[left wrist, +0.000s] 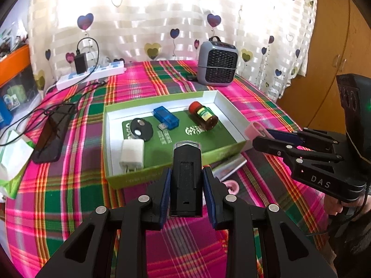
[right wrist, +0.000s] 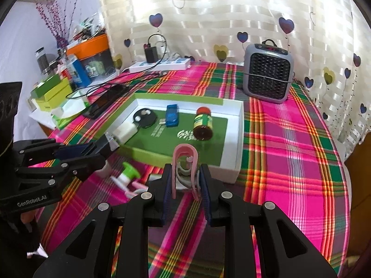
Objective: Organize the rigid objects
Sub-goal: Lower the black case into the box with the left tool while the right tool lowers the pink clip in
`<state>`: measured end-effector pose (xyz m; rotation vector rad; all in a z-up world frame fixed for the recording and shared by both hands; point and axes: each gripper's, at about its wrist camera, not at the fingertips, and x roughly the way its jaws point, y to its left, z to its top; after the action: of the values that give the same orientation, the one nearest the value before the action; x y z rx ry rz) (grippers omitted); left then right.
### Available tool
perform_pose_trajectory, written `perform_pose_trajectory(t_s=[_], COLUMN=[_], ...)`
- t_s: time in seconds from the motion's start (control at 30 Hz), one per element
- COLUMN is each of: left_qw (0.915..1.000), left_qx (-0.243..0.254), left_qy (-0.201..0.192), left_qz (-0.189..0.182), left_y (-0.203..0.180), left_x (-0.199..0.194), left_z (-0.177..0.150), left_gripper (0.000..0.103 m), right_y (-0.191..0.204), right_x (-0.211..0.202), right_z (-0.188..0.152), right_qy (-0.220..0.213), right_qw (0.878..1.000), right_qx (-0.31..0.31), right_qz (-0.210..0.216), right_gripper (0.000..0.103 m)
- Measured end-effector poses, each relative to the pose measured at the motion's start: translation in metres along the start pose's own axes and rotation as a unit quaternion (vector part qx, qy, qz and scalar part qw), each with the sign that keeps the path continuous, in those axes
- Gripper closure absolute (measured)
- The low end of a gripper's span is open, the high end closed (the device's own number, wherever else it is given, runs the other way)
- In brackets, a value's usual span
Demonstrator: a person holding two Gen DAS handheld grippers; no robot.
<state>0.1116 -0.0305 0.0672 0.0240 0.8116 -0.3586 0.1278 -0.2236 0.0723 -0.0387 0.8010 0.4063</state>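
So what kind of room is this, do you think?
Probably a home room: a plaid cloth covers the table, a heart-print curtain hangs behind, and a small heater stands near a power strip.

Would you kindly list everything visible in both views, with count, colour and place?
Box lid tray: one, green and white, centre of cloth.
Key fob, USB dongle, pill bottle, charger plug: one each, black, blue, brown with red cap, white; inside tray.
Heater: one, grey, behind tray.
Power strip: one, white, back left.
Phone: one, black, left of tray.
Pump bottle: one, green and white, lying on the cloth in front of the tray.
Left tool: shut on black device.
Right tool: shut on pink clip.
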Motion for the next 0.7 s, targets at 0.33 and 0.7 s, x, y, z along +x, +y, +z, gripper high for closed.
perform_pose_trajectory(t_s=[0.33, 0.7], left_qw=[1.0, 0.9999], left_qx=[-0.005, -0.012], left_qy=[0.001, 0.013], left_qz=[-0.002, 0.0], left_y=[0.006, 0.015], left_x=[0.021, 0.048], left_z=[0.024, 0.04], left_gripper=[0.077, 0.077], right_y=[-0.019, -0.037], right_x=[0.019, 0.048], right_z=[0.025, 0.053], right_qy=[0.004, 0.016], right_qw=[0.999, 0.998], right_qx=[0.018, 0.036], right_qz=[-0.027, -0.053], right_gripper=[0.079, 0.079])
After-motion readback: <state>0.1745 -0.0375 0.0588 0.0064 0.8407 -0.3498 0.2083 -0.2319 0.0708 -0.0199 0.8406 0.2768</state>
